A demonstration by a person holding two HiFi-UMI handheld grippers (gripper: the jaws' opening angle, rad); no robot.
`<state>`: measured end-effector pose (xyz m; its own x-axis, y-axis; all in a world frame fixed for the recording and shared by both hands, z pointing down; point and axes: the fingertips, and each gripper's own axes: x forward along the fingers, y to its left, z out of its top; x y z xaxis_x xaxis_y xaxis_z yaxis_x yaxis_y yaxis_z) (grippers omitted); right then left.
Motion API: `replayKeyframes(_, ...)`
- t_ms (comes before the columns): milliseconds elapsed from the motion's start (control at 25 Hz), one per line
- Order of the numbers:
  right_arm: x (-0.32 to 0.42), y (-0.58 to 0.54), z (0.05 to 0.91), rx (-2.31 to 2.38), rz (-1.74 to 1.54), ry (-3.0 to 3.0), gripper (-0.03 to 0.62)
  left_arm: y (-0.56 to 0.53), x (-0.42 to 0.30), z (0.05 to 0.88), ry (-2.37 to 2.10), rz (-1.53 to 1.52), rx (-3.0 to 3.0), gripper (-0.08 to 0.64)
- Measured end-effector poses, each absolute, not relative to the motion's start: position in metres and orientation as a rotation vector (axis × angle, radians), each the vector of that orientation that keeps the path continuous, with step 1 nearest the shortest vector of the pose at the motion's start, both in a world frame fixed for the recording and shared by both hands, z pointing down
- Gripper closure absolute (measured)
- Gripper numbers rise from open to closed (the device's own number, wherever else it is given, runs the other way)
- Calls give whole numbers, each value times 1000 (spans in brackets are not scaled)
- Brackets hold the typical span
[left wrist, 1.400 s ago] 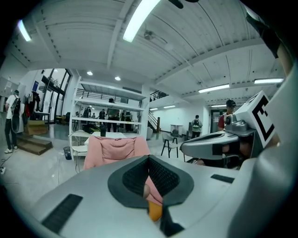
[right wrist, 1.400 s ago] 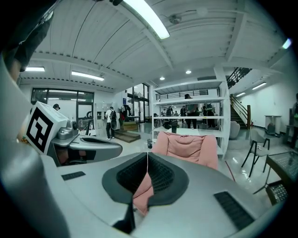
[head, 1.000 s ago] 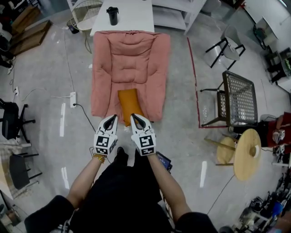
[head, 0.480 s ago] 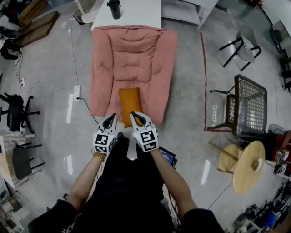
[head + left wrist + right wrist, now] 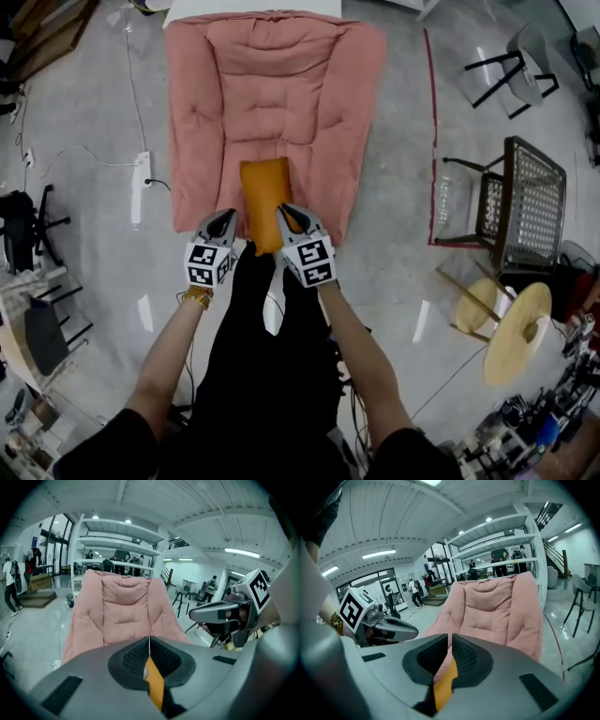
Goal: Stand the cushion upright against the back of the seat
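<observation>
An orange cushion [image 5: 265, 202] lies flat on the front part of the pink padded seat [image 5: 272, 94], its long side running toward the seat's back. My left gripper [image 5: 225, 217] is shut and hangs just left of the cushion's near end. My right gripper [image 5: 284, 212] is also shut, at the cushion's near right edge. In the left gripper view the closed jaws [image 5: 149, 641] show a strip of the orange cushion [image 5: 155, 686] behind them and the pink seat [image 5: 124, 613] ahead. The right gripper view shows its closed jaws [image 5: 450, 639], the cushion [image 5: 444, 686] and the seat [image 5: 497, 606].
A black mesh chair [image 5: 520, 202] and a round wooden table [image 5: 516, 333] stand to the right. A red floor line [image 5: 434, 141] runs beside the seat. A power strip with cable [image 5: 142, 173] lies at the left, near an office chair [image 5: 23, 230].
Both grippers have moved forward and down toward the cushion's near end, staying shut. The head view has drawn closer to the seat.
</observation>
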<state>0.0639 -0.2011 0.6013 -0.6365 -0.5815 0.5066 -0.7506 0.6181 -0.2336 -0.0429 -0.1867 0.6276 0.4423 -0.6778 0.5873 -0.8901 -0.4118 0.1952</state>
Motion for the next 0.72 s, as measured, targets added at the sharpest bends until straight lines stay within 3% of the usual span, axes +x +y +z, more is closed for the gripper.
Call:
replayKeyframes(280, 62, -235, 700, 974, 689, -2379, 574, -210, -45, 742, -1092, 545, 2064, 535)
replayKeyframes(440, 70, -253, 758, 922, 748, -2334, 569, -220, -45, 792, -1004, 497, 1996, 437)
replayKeyframes(520, 70, -256, 792, 873, 794, -2303, 533, -227, -47, 813, -989, 450, 1956, 394)
replayKeyframes(600, 68, -255, 824, 809, 862, -2264, 451, -232, -50, 834, -972, 402, 1905, 373)
replayKeyframes(720, 69, -255, 863, 759, 980, -2219, 411, -235, -52, 867, -942, 369, 1843, 338)
